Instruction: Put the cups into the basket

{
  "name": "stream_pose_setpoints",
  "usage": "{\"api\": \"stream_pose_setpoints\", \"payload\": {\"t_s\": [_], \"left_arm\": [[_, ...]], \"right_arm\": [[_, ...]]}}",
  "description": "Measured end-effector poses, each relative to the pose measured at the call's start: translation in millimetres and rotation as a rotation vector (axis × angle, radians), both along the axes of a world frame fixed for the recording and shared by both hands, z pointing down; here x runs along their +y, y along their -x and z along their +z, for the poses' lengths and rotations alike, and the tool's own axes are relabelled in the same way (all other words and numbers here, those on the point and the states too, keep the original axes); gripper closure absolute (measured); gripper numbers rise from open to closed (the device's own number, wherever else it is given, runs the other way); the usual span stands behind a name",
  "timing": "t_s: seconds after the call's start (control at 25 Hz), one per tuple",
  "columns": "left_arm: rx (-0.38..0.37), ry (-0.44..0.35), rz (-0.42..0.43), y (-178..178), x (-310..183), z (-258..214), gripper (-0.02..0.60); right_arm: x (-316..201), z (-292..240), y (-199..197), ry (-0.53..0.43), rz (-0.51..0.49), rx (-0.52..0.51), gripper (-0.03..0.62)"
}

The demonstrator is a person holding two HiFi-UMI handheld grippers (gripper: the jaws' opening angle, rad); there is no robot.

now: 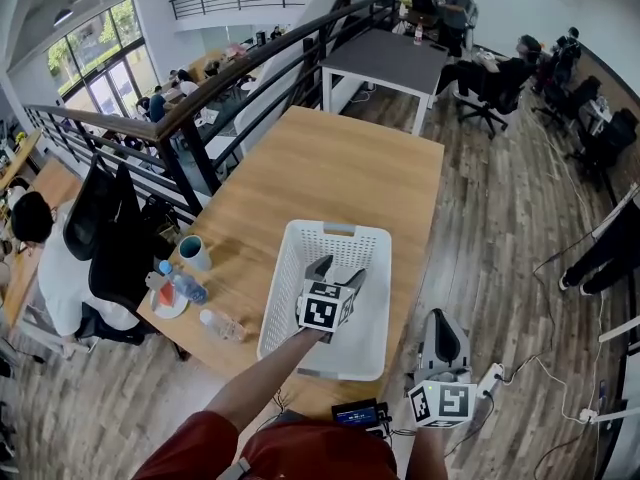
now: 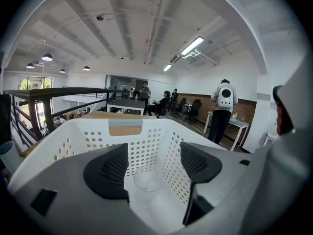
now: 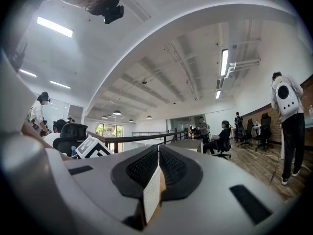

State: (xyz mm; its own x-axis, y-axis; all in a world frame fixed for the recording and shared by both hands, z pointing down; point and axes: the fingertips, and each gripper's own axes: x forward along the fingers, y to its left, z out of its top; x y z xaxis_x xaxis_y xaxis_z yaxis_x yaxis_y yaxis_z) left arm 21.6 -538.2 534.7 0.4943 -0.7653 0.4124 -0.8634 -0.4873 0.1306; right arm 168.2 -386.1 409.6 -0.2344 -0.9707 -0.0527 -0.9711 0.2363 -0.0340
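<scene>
The white perforated basket [image 1: 372, 320] stands near the wooden table's front edge. My left gripper [image 1: 338, 269] hangs inside it, jaws open with nothing between them. In the left gripper view [image 2: 154, 153] a clear plastic cup [image 2: 146, 180] rests on the basket floor just beyond the open pads. A blue cup [image 1: 194, 252] stands upright on the table left of the basket; its rim shows as the blue cup [image 2: 7, 153] at that view's left edge. A clear cup [image 1: 222, 325] lies on its side near the front left corner. My right gripper [image 1: 444, 320] is held off the table's right edge, shut [image 3: 158, 153].
A water bottle [image 1: 183, 287] and a white saucer [image 1: 168, 308] with something orange on it sit at the table's left edge. A railing [image 1: 200, 118] runs along the left. A grey table [image 1: 385, 60] stands beyond. A seated person [image 1: 50, 258] is at the left.
</scene>
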Motion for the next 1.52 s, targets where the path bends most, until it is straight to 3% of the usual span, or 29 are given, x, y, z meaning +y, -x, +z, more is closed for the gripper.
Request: {"api": "stream_pose_setpoints", "payload": {"t_s": [0.44,0.84,1.24,1.52], "left_arm": [[0.097,-0.237,0.022,10.8,37.9,-94.2,0.262],[0.134,-0.381,0.057,24.0,84.1,-147.8,0.262],[0.162,-0.441,0.056,39.3,116.6,-161.2,0.262],[0.187,-0.431,0.019,57.7,128.3,-165.7,0.262]], "right_arm": [[0.4,-8.5,3.4,-0.013,-0.020,0.023,0.582],[0.4,-14.9,4.9,-0.022,-0.028,0.041,0.582],[0.3,-14.0,8.3,-0.017,-0.035,0.051,0.582],[1.1,-14.1,11.4,-0.016,-0.038,0.056,0.582]]}}
